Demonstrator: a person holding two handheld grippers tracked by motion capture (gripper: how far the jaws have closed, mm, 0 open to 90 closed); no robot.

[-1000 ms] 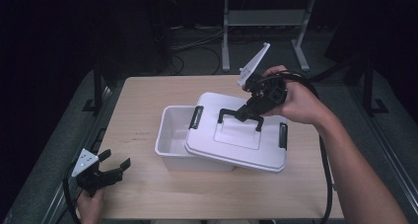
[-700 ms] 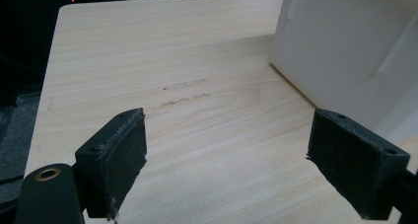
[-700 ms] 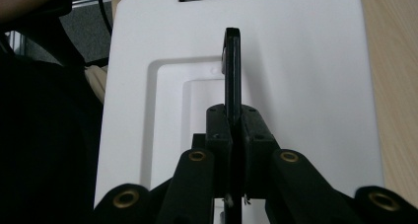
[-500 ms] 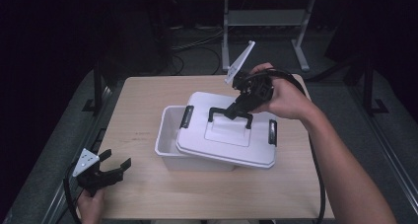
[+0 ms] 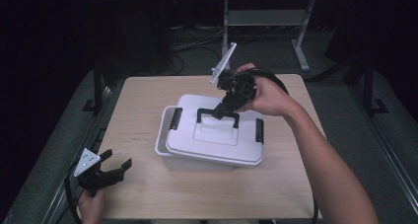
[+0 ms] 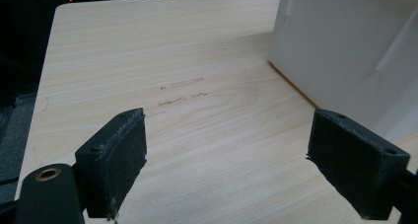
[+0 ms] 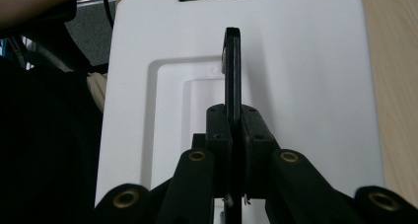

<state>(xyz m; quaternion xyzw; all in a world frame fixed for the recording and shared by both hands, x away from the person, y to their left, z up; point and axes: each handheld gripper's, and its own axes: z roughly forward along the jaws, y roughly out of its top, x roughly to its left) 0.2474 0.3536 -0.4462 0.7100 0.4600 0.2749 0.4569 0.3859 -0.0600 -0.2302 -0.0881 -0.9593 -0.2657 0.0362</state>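
A white plastic box (image 5: pixel 170 150) stands mid-table. Its white lid (image 5: pixel 217 140) lies over most of it, shifted right, so a strip of the box stays uncovered at the left. The lid has a black handle (image 5: pixel 218 113) (image 7: pixel 232 71) and black latches at both ends. My right gripper (image 5: pixel 220 111) (image 7: pixel 232 130) is shut on that handle, holding it upright. My left gripper (image 5: pixel 111 168) (image 6: pixel 226 165) is open near the table's front left corner, with bare wood between its pads (image 6: pixel 123 155). The box's white wall (image 6: pixel 335 61) rises just beyond its right jaw.
The light wooden table (image 5: pixel 143 100) has dark floor around it. A metal stand (image 5: pixel 261 17) and cables lie on the floor behind the far edge. The person's right forearm (image 5: pixel 320 155) crosses the table's right side.
The right gripper has carried the lid leftward by its handle, so it now covers more of the box. The left gripper has stayed put.
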